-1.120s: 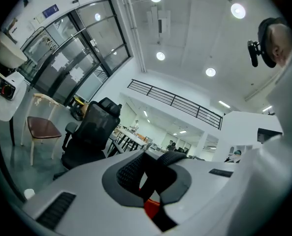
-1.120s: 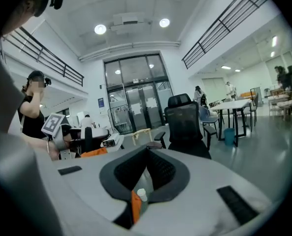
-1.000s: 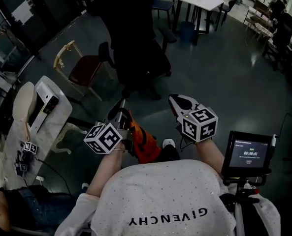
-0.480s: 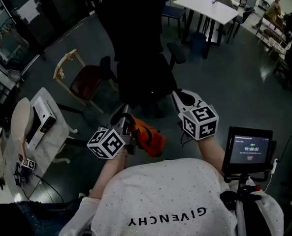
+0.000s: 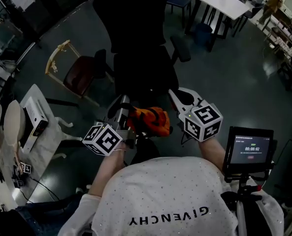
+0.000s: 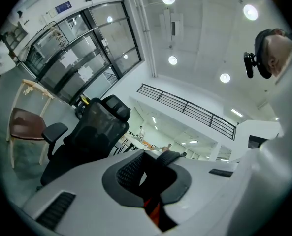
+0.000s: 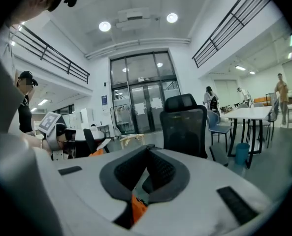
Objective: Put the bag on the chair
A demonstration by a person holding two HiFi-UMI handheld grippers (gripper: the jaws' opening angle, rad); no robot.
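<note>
- bag [image 5: 148,121]: orange cloth, crumpled
- office chair [image 7: 185,129]: black mesh back, matt
- side chair [image 5: 76,75], far left: pale wood frame, dark red seat
- floor [image 5: 224,82]: smooth, glossy

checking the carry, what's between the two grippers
The orange bag hangs between the left gripper and the right gripper, as the head view shows. Each gripper view shows its jaws shut on an orange bit of it.

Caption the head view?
Left hand-held gripper and right hand-held gripper hold the orange bag before the black chair.
</note>
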